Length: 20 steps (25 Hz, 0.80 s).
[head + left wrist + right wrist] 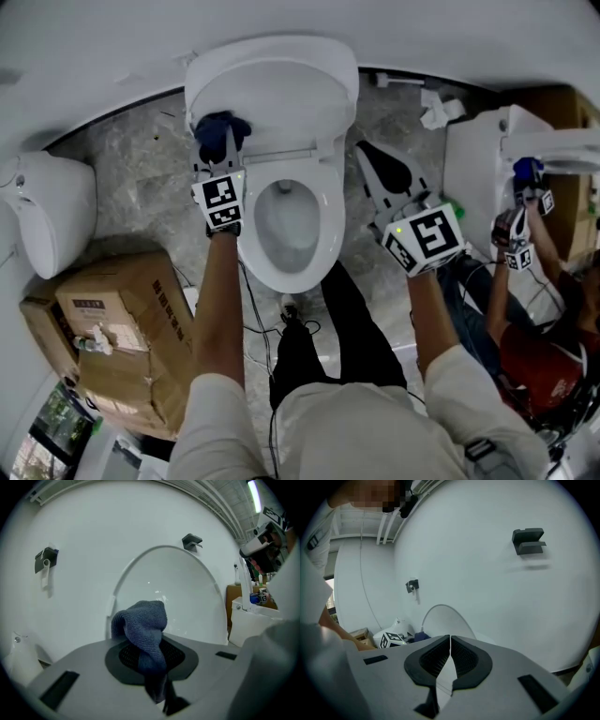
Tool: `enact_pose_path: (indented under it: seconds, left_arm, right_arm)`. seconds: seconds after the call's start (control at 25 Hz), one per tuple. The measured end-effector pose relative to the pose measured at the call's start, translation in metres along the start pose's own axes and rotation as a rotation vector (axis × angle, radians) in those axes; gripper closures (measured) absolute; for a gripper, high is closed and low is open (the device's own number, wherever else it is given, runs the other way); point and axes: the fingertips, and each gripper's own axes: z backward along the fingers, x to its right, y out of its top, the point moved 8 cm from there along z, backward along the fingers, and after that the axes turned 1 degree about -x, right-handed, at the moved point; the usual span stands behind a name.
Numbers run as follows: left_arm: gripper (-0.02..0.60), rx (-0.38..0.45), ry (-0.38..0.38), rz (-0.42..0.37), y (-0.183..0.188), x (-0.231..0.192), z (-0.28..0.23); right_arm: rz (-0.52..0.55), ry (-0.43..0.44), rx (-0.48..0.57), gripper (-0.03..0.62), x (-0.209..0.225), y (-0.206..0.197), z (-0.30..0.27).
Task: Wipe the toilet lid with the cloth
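— So where's the cloth [223, 125] right now?

— Clamped in my left gripper [222, 145]. The jaws are closed on it. It's a dark blue cloth, bunched up above the pads with a tail hanging down between them. It's at the lower left edge of the raised toilet lid [281, 89], just above where the lid meets the seat [325, 220]. I honestly can't tell if it's pressing on the lid or just sitting in front of it.

— And your other hand?

— My right gripper [366, 155] is out past the right side of the toilet, near the seat's right edge at the hinge end. The jaws are together, pad against pad, with nothing between them.

— What else is around?

— Grey marble floor [141, 178]. A cardboard box [122, 328] sits on it to the left, and next to that is a second white toilet [52, 220]. Another person [539, 352] is at the right edge with their own pair of grippers.
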Motion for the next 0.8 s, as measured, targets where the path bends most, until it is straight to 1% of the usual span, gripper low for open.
enact_pose_path:
  seconds: [0.16,0.24,0.48,0.56,0.68,0.8]
  left_arm:
    - [0.529,-0.052,-0.039,-0.006,-0.017,0.029,-0.011]
    - [0.529,-0.055,-0.072,-0.010,-0.018,0.047,-0.017]
    - [0.529,-0.005,-0.154,-0.007,0.003,0.098,-0.031]
    - [0.529,0.008,-0.167,-0.007,0.011,0.113,-0.035]
    - [0.529,0.016,-0.166,0.004,0.017,0.131,-0.038]
    - [0.529,0.032,-0.201,0.015,0.022,0.153,-0.041]
  right_arm:
    - [-0.001,-0.014,-0.015,0.565,0.009,-0.008,0.010]
    - [-0.006,-0.020,-0.024,0.565,0.014,-0.013,0.015]
    - [-0.010,-0.013,-0.046,0.565,0.025,-0.018,0.030]
    - [-0.012,-0.023,-0.048,0.565,0.029,-0.019,0.036]
    - [-0.021,-0.028,-0.050,0.565,0.033,-0.020,0.046]
    - [-0.029,-0.035,-0.054,0.565,0.039,-0.023,0.058]
